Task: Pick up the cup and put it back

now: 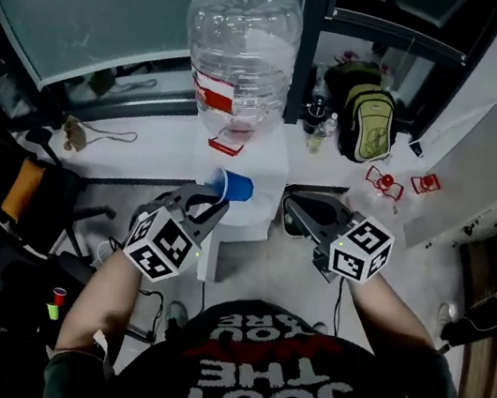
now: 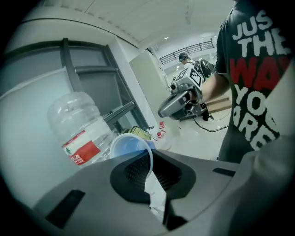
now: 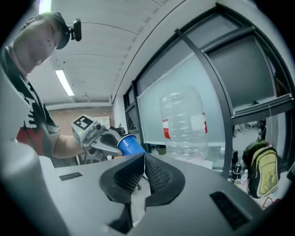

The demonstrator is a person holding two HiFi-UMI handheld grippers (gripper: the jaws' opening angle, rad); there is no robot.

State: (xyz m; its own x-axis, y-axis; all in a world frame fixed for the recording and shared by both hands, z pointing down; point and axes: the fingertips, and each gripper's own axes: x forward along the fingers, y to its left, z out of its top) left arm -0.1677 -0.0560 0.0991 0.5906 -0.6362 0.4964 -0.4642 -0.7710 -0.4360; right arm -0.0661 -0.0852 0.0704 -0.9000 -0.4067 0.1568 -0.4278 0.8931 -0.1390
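A blue plastic cup (image 1: 234,186) hangs tipped on its side in front of the white water dispenser (image 1: 264,163), just below the big clear bottle (image 1: 240,58). My left gripper (image 1: 215,201) is shut on the cup's rim. In the left gripper view the cup wall (image 2: 126,147) is pinched between the pads and its mouth faces the camera. The right gripper (image 1: 293,207) hovers to the right of the cup, shut and empty. From the right gripper view the cup (image 3: 130,145) shows ahead of those closed jaws (image 3: 144,165), held by the left gripper (image 3: 110,145).
A green and grey backpack (image 1: 372,120) and small bottles (image 1: 317,124) stand on the white ledge behind the dispenser. Red-and-white items (image 1: 385,181) lie at the right. Black office chairs (image 1: 15,228) crowd the left side. Cables run over the floor.
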